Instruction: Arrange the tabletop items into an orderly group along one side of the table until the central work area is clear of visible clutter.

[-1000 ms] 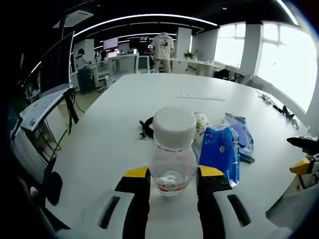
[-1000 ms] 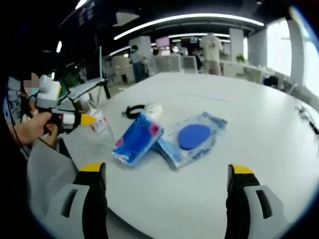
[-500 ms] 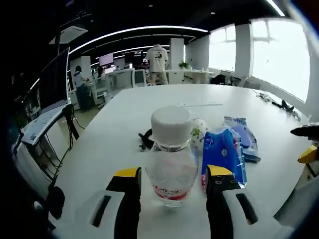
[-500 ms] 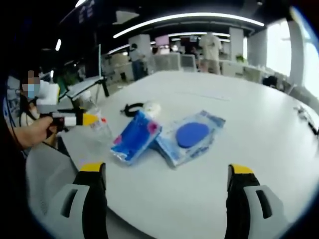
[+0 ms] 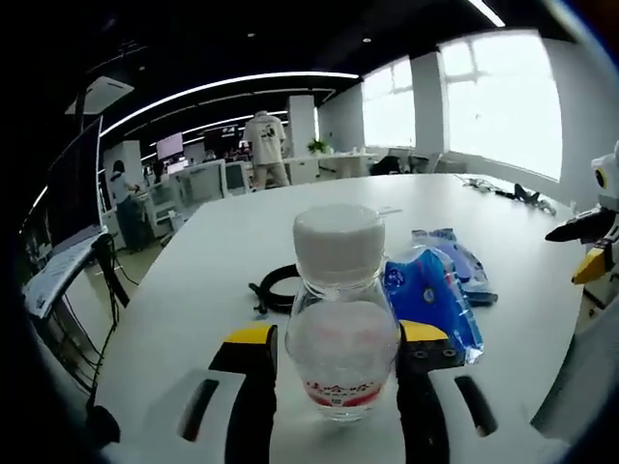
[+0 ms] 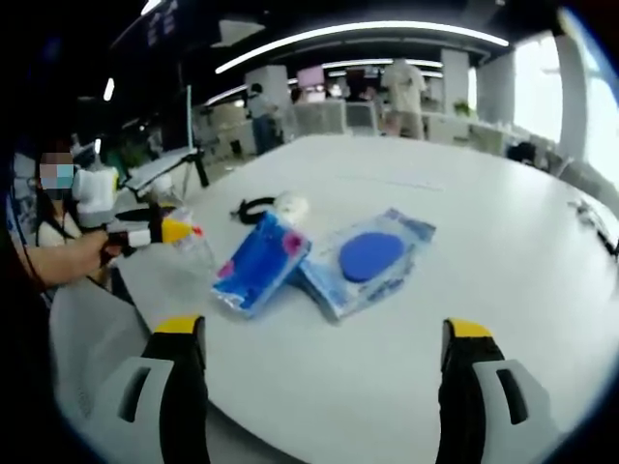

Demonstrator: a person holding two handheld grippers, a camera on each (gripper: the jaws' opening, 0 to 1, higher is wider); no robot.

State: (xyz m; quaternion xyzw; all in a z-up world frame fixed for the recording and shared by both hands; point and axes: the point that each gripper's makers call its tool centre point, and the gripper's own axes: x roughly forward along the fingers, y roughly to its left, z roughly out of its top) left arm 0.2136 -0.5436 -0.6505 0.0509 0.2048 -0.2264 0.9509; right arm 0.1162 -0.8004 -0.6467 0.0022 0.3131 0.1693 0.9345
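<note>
A clear water bottle with a white cap stands upright between my left gripper's yellow-tipped jaws, which press on both its sides near the table's edge. In the right gripper view that left gripper holds the bottle at the table's left edge, in a person's hand. A blue tissue pack lies beside a clear pouch with a blue disc. My right gripper hangs open over the near table edge, holding nothing.
A black cable loop and a small white round item lie behind the blue tissue pack. The white table stretches far beyond. The right gripper shows at the right edge of the left gripper view. People stand at desks in the background.
The left gripper's camera has tilted and shifted, and the bottle now sits larger and fuller between the jaws. The right gripper has barely moved.
</note>
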